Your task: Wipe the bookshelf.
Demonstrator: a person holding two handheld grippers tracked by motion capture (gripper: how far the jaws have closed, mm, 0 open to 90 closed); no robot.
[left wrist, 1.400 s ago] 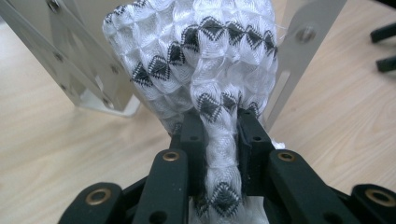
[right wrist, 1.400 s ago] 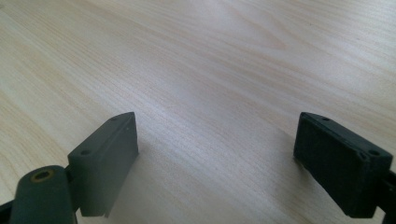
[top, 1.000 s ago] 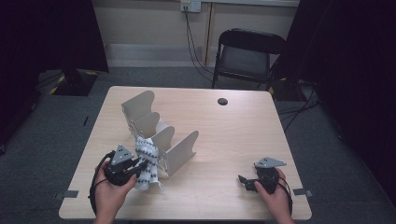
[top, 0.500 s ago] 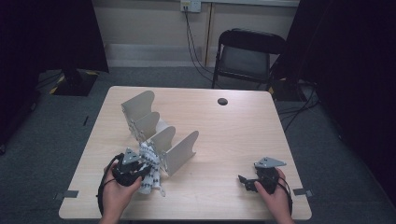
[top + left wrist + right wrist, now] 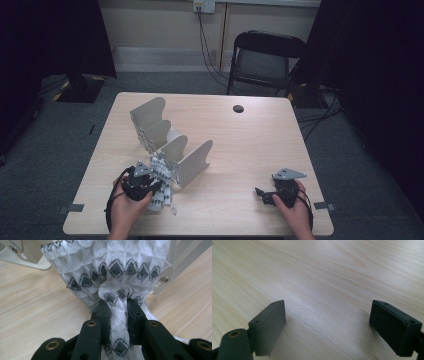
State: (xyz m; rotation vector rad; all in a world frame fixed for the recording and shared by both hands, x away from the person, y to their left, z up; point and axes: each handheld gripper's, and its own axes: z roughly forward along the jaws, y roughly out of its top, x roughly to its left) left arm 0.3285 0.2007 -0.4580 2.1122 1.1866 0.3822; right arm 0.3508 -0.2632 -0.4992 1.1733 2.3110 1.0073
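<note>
The white cloth with black diamond patterns [image 5: 117, 270] lies bunched on the table at about 7 o'clock from the tabletop's middle in the high view [image 5: 161, 187], pressed up against the near end of the grey divider rack [image 5: 172, 145]. The left gripper [image 5: 117, 307] pinches a fold of it: both black jaws press into the fabric from either side, and the rest of the cloth spreads above them toward the rack's metal base. In the high view the left gripper [image 5: 142, 182] sits at the cloth's near edge, with the person's hand around it.

The table [image 5: 250, 145] is light wood with a pale grain. The rack runs from roughly 10 o'clock down toward the centre, with several curved upright plates standing in a row; I cannot tell whether any cloth lies in the slots between them. A small dark round disc [image 5: 238, 108] lies at 12 o'clock, near the far edge.

At about 5 o'clock the right gripper [image 5: 265, 194] rests low over bare wood, well apart from the cloth; its jaws stand wide apart with nothing between them [image 5: 328, 322].

Beyond the table, a black folding chair [image 5: 267, 55] stands on grey carpet before a pale wall, where cables hang from a socket [image 5: 204, 6]. Dark curtains flank both sides.
</note>
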